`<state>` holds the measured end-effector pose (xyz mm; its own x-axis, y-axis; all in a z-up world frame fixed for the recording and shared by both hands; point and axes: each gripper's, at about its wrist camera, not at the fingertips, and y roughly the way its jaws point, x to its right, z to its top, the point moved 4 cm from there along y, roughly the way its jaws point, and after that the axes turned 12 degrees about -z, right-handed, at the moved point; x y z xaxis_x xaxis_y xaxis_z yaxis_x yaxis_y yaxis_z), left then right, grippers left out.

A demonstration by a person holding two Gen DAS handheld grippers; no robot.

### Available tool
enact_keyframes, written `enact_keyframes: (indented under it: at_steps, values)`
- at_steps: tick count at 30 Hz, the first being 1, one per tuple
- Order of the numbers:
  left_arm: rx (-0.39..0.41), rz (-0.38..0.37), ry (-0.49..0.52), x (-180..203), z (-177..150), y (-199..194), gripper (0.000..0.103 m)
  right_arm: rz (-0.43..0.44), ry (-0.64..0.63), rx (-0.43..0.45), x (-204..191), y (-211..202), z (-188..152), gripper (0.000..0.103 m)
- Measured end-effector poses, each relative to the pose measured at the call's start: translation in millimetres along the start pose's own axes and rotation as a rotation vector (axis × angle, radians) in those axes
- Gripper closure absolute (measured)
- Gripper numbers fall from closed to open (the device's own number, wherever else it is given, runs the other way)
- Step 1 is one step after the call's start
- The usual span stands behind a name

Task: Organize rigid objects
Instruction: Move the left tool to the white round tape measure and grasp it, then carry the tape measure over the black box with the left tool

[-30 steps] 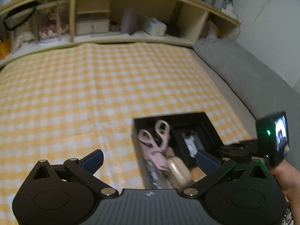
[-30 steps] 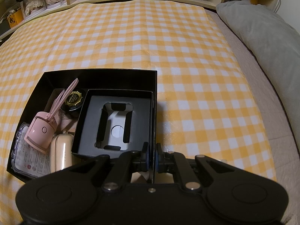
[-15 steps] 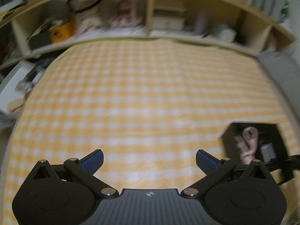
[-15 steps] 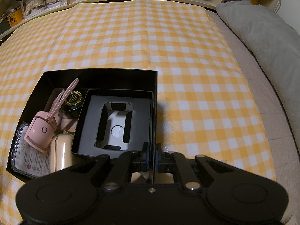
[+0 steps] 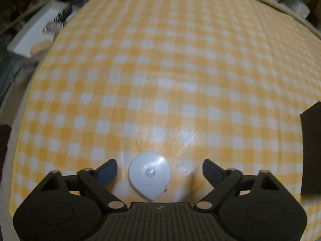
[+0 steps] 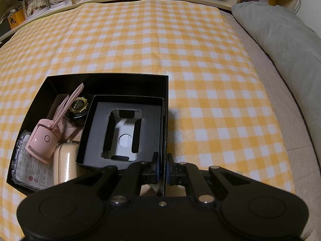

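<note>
Left gripper (image 5: pixel 159 168) closing around white disc (image 5: pixel 150 175), untouched

Dim, motion-blurred, fisheye-warped edges

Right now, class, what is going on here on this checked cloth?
A person works with two tongs. The right tongs are shut on the wall of the black box, which already holds a pink curler and a smaller box. The left tongs, jaws just closing but not touching, hang over a white teardrop-shaped disc on the cloth.
</note>
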<state>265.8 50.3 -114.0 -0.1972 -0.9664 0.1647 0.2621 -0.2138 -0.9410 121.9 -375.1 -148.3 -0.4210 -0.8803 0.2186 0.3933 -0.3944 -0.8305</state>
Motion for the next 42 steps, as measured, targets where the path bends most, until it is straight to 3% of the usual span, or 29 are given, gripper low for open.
enact_keyframes:
  at_steps: [5, 10, 16, 22, 29, 34, 39, 42]
  values:
    - [-0.046, 0.002, -0.017, -4, -8, 11, 0.028, 0.000, 0.000, 0.000, -1, -1, 0, 0.096]
    - [-0.060, 0.033, -0.022, -21, -12, 22, 0.050, 0.000, 0.001, 0.000, 0, 0, 0, 0.096]
    - [-0.046, 0.022, -0.028, -43, -11, 33, 0.050, -0.001, -0.001, 0.001, -1, -1, 0, 0.096]
    - [0.036, -0.048, -0.024, -33, -7, 8, 0.050, -0.002, -0.001, 0.001, 0, 0, 0, 0.096]
    - [0.076, -0.171, 0.088, 21, -15, -9, 0.050, -0.003, -0.001, 0.001, -1, -1, 0, 0.096]
    - [0.089, -0.293, 0.176, 85, -27, -21, 0.050, -0.001, 0.000, 0.001, 0, 0, 0, 0.096]
    - [0.167, -0.397, 0.304, 154, -35, -40, 0.050, -0.001, -0.001, 0.002, -1, -1, 0, 0.096]
    - [0.174, -0.462, 0.330, 191, -31, -38, 0.050, -0.002, -0.002, 0.002, -1, -2, 0, 0.096]
